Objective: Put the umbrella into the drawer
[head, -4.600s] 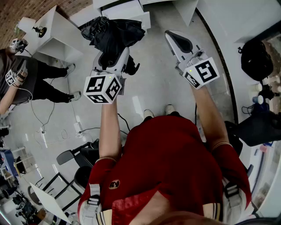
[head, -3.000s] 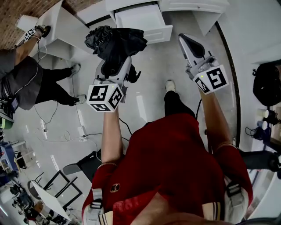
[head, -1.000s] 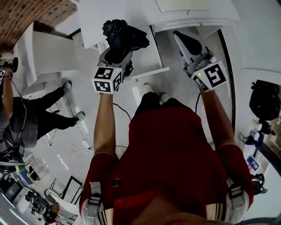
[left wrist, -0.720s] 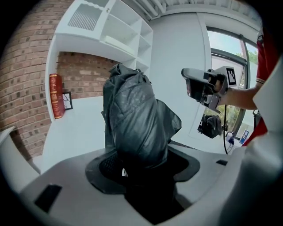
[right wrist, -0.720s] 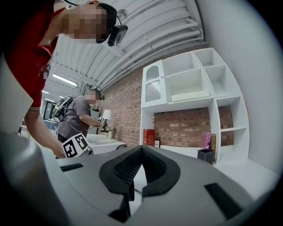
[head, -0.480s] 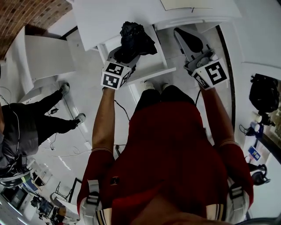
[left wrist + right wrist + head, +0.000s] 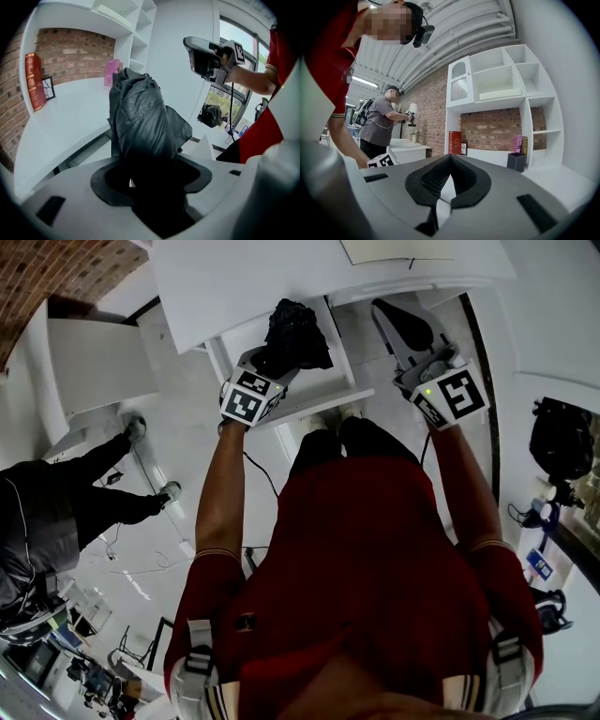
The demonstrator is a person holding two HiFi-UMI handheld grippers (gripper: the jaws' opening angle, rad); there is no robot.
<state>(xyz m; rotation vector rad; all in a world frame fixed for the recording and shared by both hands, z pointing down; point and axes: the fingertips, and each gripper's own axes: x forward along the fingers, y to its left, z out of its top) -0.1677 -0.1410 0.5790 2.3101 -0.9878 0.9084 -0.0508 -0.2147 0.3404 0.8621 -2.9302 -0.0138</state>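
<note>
Crumpled black fabric umbrella (image 7: 139, 119) clamped in left gripper (image 7: 271, 359), jutting past its jaws over open white drawer (image 7: 323, 401), right gripper (image 7: 450, 163) closed, empty

Looks like a research lab or studio dressed up as a living room, not an actual home tbh. There's a white built-in shelving unit (image 7: 497, 79) against a brick wall (image 7: 492, 126) with a few books (image 7: 454, 142) on it, plus a white cabinet with a pulled-out drawer (image 7: 323, 401). But the ceiling (image 7: 454, 42) is bare industrial ribbing with strip lights, cables (image 7: 255, 474) trail across the shiny floor (image 7: 187, 456), and another person (image 7: 382, 124) stands nearby holding some gadget.
</note>
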